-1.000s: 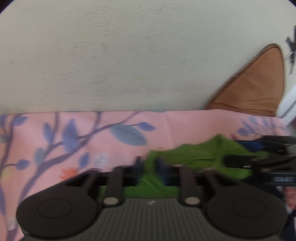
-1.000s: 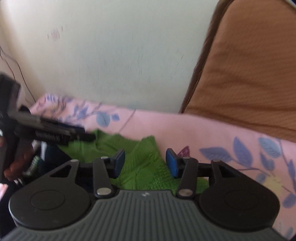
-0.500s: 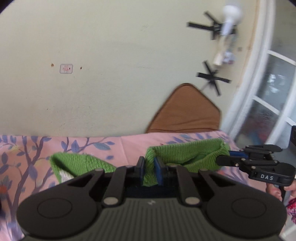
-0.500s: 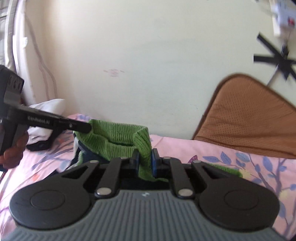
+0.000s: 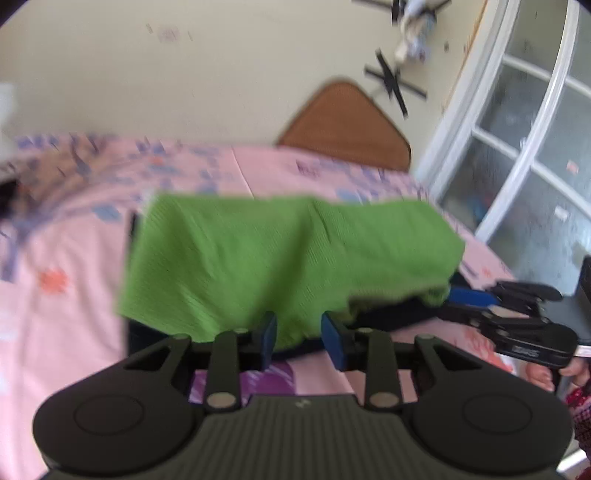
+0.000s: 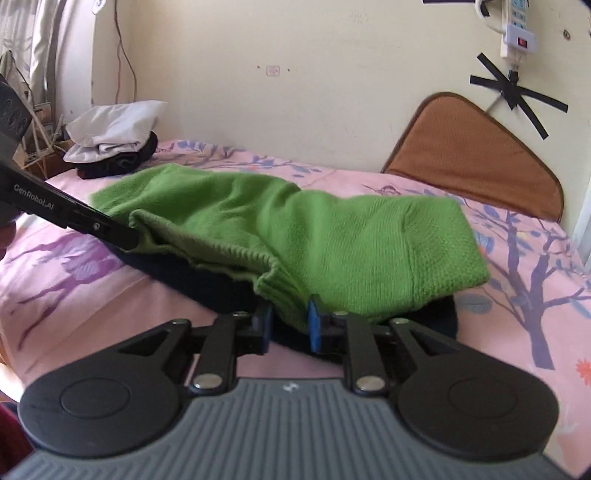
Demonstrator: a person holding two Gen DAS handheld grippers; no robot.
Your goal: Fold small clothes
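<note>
Surface: a bed (image 6: 498, 295) is covered by a pink sheet printed with blue and purple branches and leaves.
Garment: a green knitted garment (image 6: 332, 240) is spread across the middle of the bed, laid over a dark navy layer (image 6: 207, 280) that shows beneath its near edge.
Left gripper (image 5: 297, 338): its jaws are opening; the green hem is seen between the blue pads, which stand apart from it on both sides.
Right gripper (image 6: 290, 325): its jaws are opening; the ribbed hem lies between the pads, and no pressing on it can be made out.
Wall: a cream wall (image 6: 295, 92) is seen behind the bed, marked with black tape crosses (image 6: 517, 92) and a power strip (image 6: 515, 29).
Headboard corner: a brown cushion (image 6: 472, 155) is leaned against the wall.
Far corner: folded white and dark cloth (image 6: 110, 140) is stacked on the bed.
Right of the bed: a white-framed glass door (image 5: 524, 140) is seen, blurred.
</note>
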